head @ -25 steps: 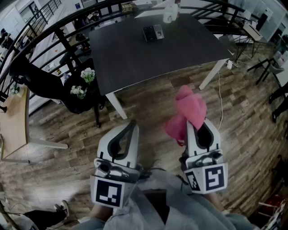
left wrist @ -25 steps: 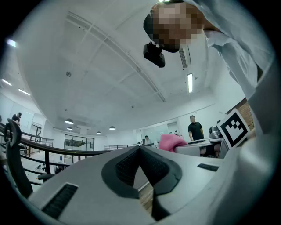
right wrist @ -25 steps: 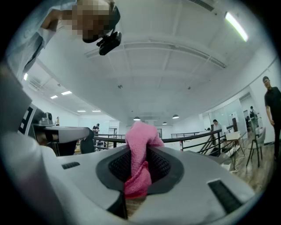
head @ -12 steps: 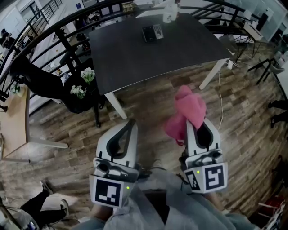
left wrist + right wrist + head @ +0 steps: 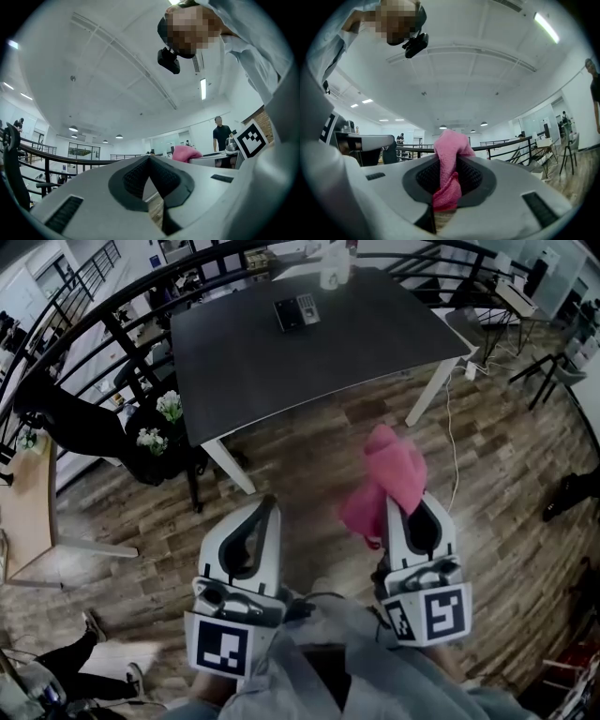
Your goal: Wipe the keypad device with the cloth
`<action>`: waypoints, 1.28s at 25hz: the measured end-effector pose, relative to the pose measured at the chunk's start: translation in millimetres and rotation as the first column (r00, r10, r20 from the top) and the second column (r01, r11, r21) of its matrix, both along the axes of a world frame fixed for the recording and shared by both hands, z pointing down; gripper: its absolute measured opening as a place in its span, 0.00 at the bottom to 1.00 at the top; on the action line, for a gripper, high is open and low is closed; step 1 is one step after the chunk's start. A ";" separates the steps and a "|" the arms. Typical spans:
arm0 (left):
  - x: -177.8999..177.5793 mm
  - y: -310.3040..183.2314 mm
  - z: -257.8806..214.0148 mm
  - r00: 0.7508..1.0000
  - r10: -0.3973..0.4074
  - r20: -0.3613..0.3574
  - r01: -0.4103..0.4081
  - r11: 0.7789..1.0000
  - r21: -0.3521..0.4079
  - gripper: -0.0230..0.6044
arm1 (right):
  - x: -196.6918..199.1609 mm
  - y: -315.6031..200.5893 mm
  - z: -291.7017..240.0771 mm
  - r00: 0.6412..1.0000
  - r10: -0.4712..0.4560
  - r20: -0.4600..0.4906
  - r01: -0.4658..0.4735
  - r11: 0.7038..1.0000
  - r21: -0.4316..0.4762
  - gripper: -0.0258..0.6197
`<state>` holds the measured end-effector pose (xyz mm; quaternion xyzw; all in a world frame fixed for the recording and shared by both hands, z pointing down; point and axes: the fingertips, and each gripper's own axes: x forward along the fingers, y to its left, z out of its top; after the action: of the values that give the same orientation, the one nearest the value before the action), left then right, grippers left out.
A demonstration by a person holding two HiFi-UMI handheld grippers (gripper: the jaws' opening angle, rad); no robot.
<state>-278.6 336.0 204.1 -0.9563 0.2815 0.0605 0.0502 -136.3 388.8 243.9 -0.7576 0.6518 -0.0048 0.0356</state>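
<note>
Setting: seen from above, a person stands on a wooden floor (image 5: 309,456) with a gripper in each hand, facing a dark table (image 5: 281,371).
Keypad device (image 5: 294,311): lies flat on the table near its far edge, about midway along it. It is well apart from both grippers and nothing touches it.
Cloth (image 5: 389,479): pink and bunched. It is pinched in the right gripper and stands up past the jaw tips as a soft lump, held over the floor short of the table's near edge.
Left gripper (image 5: 269,506): held low in front of the body and pointing towards the table. Its jaws are closed against each other with nothing between them.
Right gripper (image 5: 409,504): held level with the left one, just beside it. Its jaws are clamped on the cloth, a fold of which fills the gap between the pads.
White object (image 5: 330,276): stands at the table's far edge, just beyond the keypad device. It is too small to identify, perhaps a cup.
Flowers (image 5: 170,407): white blooms near the table's near left corner, lower than the tabletop.
</note>
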 end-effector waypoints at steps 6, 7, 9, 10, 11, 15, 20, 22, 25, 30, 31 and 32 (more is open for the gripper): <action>21.1 17.4 1.9 1.000 0.008 0.016 -0.009 1.000 0.023 0.04 | 20.6 11.7 7.4 1.000 -0.011 0.012 0.011 1.000 -0.001 0.15; 24.3 18.9 2.5 1.000 0.011 0.020 -0.011 1.000 0.022 0.04 | 23.9 12.7 8.3 1.000 -0.009 0.015 0.009 1.000 -0.002 0.15; 30.3 19.1 3.2 1.000 0.015 0.023 -0.015 1.000 0.021 0.04 | 30.4 14.1 9.2 1.000 -0.002 0.019 0.002 1.000 -0.004 0.15; 32.8 18.1 3.4 1.000 0.016 0.022 -0.016 1.000 0.020 0.04 | 33.2 14.2 9.8 1.000 0.002 0.021 -0.002 1.000 -0.005 0.15; 34.9 16.9 4.0 1.000 0.017 0.022 -0.017 1.000 0.020 0.04 | 35.7 14.0 10.6 1.000 0.007 0.022 -0.006 1.000 -0.005 0.15; 45.2 10.3 9.0 0.999 0.027 0.023 -0.027 0.999 0.022 0.04 | 45.7 12.2 15.2 0.999 0.023 0.024 -0.023 1.000 -0.005 0.15; 64.9 -8.8 12.4 0.999 0.044 0.015 -0.044 0.999 0.024 0.04 | 62.0 -1.9 19.2 0.999 0.038 0.020 -0.038 0.999 -0.009 0.15; 75.0 -18.5 12.8 0.999 0.054 0.009 -0.054 0.998 0.024 0.04 | 70.9 -10.2 19.7 0.999 0.044 0.015 -0.044 0.999 -0.010 0.15; 91.2 -34.4 13.8 0.998 0.068 0.006 -0.068 0.997 0.025 0.04 | 87.0 -24.8 18.9 0.998 0.055 0.010 -0.055 0.998 -0.010 0.15; 118.2 -72.5 14.0 0.996 0.085 0.011 -0.085 0.996 0.017 0.04 | 112.9 -61.0 14.3 0.998 0.067 0.003 -0.067 0.998 -0.011 0.15; 123.8 -81.8 13.9 0.996 0.087 0.013 -0.087 0.996 0.014 0.04 | 118.1 -70.2 13.1 0.998 0.067 0.003 -0.067 0.998 -0.011 0.15; 129.7 -91.4 13.4 0.996 0.089 0.014 -0.089 0.996 0.011 0.04 | 123.4 -79.4 11.6 0.998 0.068 0.004 -0.068 0.998 -0.011 0.15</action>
<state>-148.9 244.5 217.5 -0.9680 0.2380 0.0576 0.0549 -13.0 309.4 255.5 -0.7794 0.6256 -0.0087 0.0330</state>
